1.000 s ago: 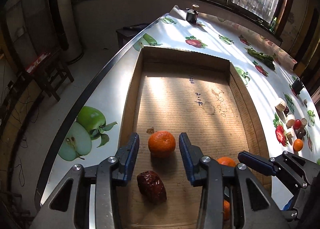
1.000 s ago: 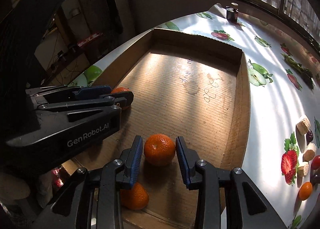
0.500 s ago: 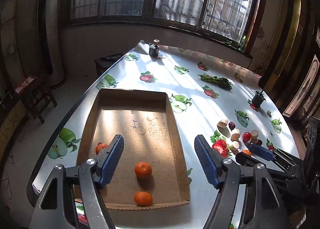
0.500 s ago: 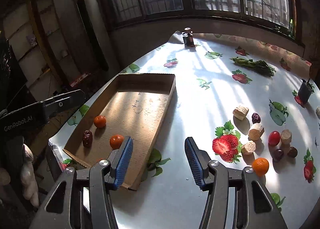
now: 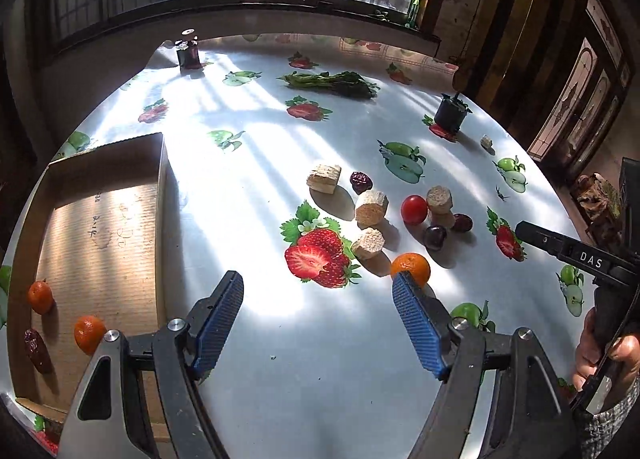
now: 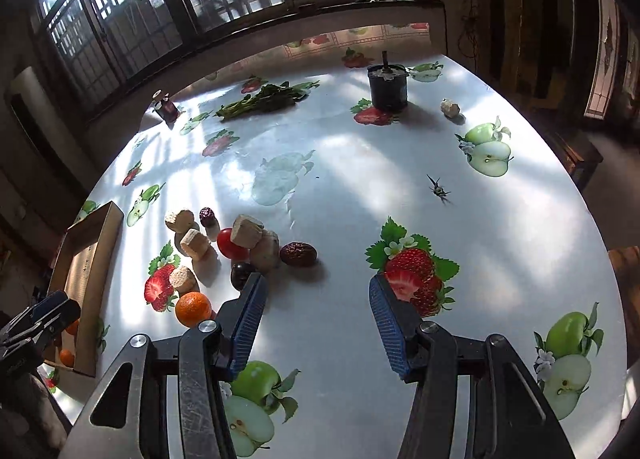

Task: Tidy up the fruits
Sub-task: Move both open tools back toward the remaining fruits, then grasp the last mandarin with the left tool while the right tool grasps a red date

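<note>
A fruit-print oilcloth covers the counter [image 5: 280,339] under barred windows, with the cardboard tray [image 5: 162,219] at its left holding two tangerines and a date. Both tools are spread and empty, the left tool [image 5: 318,309] widening; the loose tangerine [image 5: 411,267] lies just past its right finger, so it should shift right to straddle the fruit, clear of the cork-like chunks. The right tool [image 6: 316,317] reads "DAS".
</note>
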`<state>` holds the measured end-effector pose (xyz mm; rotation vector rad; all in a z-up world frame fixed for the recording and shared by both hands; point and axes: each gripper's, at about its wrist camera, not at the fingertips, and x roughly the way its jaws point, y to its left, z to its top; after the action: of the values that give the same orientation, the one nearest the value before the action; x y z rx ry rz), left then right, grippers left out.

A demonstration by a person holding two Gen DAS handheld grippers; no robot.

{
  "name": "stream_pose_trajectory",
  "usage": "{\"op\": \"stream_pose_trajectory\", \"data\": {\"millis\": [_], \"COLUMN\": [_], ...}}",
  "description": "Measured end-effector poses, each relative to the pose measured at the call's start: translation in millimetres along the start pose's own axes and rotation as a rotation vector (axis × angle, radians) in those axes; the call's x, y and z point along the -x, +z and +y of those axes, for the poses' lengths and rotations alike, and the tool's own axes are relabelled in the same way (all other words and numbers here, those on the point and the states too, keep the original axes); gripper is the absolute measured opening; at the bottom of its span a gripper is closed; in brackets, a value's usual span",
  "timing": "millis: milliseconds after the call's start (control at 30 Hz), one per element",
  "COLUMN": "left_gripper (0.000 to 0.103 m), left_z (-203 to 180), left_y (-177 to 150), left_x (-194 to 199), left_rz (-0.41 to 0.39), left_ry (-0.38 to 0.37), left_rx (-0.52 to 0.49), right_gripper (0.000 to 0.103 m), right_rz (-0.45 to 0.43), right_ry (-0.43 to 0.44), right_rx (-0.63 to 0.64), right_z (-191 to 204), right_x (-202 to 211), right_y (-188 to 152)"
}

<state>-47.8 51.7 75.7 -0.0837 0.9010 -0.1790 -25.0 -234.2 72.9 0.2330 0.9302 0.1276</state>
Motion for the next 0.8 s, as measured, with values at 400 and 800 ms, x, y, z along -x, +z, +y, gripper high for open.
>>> {"op": "stream_pose_trajectory", "data": {"millis": [400, 800], "left_gripper": [0.056, 0.034], "left_z": [-59, -76], "left_y": [-4, -9], "left_x": [-57, -87], "left_rz": [0.034, 0.089], "left_ry": [-0.097, -0.089], "left_rx": [-0.110, -0.137], "right_gripper": [0.056, 0.043], "right_rz": [0.062, 0.077], "right_ry": [0.066, 0.125], "right_rx": [-0.004, 0.018], "right_z": [-1, 15], "right_x": [-68, -83], "right_y": [16, 13]}}
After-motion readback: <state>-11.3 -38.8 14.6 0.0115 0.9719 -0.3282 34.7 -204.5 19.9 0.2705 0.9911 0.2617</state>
